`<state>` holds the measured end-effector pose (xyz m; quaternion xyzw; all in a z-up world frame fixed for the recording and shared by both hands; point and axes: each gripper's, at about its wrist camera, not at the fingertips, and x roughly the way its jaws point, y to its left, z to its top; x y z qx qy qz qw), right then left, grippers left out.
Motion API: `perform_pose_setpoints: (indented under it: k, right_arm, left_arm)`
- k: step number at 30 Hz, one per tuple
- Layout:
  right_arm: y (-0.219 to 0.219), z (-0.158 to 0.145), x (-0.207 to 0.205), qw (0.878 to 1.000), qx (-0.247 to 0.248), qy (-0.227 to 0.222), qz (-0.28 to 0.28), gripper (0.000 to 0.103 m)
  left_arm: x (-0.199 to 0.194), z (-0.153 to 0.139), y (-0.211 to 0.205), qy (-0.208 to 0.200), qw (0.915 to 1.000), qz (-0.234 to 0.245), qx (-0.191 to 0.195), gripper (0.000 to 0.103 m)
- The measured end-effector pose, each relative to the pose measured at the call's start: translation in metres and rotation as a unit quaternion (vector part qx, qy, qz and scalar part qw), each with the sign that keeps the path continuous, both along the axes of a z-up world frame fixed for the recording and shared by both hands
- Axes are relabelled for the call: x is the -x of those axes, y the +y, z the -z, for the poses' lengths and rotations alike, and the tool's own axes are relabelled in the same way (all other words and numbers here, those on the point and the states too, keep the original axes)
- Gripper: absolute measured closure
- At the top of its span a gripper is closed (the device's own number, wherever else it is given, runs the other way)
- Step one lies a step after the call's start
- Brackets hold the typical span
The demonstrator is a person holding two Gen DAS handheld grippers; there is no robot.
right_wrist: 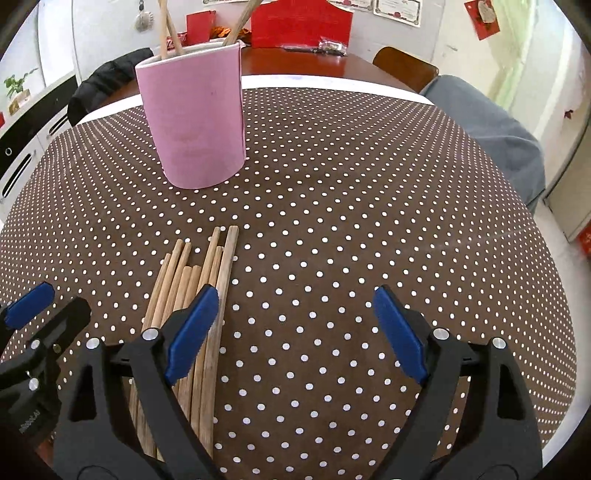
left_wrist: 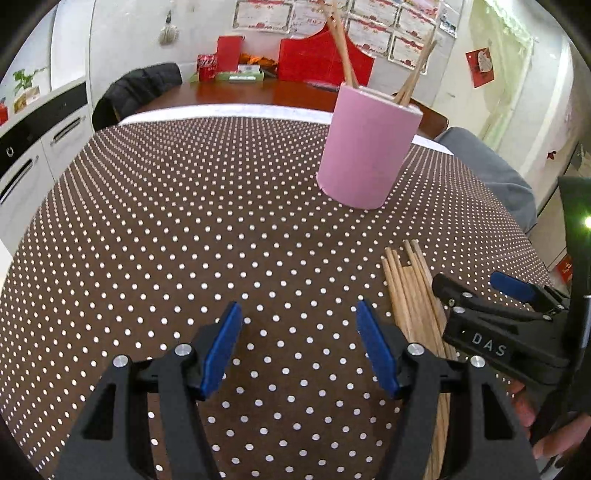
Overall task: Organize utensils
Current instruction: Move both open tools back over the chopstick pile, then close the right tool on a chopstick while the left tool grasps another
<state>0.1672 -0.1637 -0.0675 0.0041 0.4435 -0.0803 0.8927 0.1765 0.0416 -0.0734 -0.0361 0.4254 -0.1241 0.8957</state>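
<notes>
I am holding both my grippers, left (left_wrist: 297, 345) and right (right_wrist: 291, 332), with jaws apart and empty. The wooden chopsticks (right_wrist: 192, 295) are lying bunched on the dotted tablecloth (right_wrist: 332, 221), near the pink cup (right_wrist: 195, 122). They look light, stiff and rolly, so I should pinch one mid-stick.

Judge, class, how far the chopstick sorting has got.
Done: a few chopsticks already stand in the pink holder. In hand: nothing; the left claw and right claw are both open. Left: the bundle of loose chopsticks lying on the dotted tablecloth.
</notes>
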Motion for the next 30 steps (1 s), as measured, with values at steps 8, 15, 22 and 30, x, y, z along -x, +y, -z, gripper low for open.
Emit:
perform_pose_setpoints:
  k: [8, 15, 22, 30]
  right_arm:
    - [0.014, 0.007, 0.015, 1.0, 0.001, 0.018, -0.019, 0.018]
    - [0.002, 0.008, 0.023, 0.998, -0.021, -0.008, -0.053, 0.06]
    - [-0.023, 0.003, 0.032, 0.995, -0.078, -0.022, -0.064, 0.095]
    - [-0.048, 0.003, 0.024, 0.986, -0.127, -0.021, -0.107, 0.097]
  left_arm:
    - [-0.001, 0.001, 0.009, 0.003, 0.9997, -0.022, 0.01, 0.039]
    - [-0.003, -0.001, 0.003, -0.001, 1.0, -0.009, 0.004, 0.039]
    - [-0.001, 0.0, -0.022, 0.01, 0.9981, 0.059, 0.015, 0.039]
    - [-0.001, 0.0, -0.048, 0.01, 0.9967, 0.056, -0.058, 0.038]
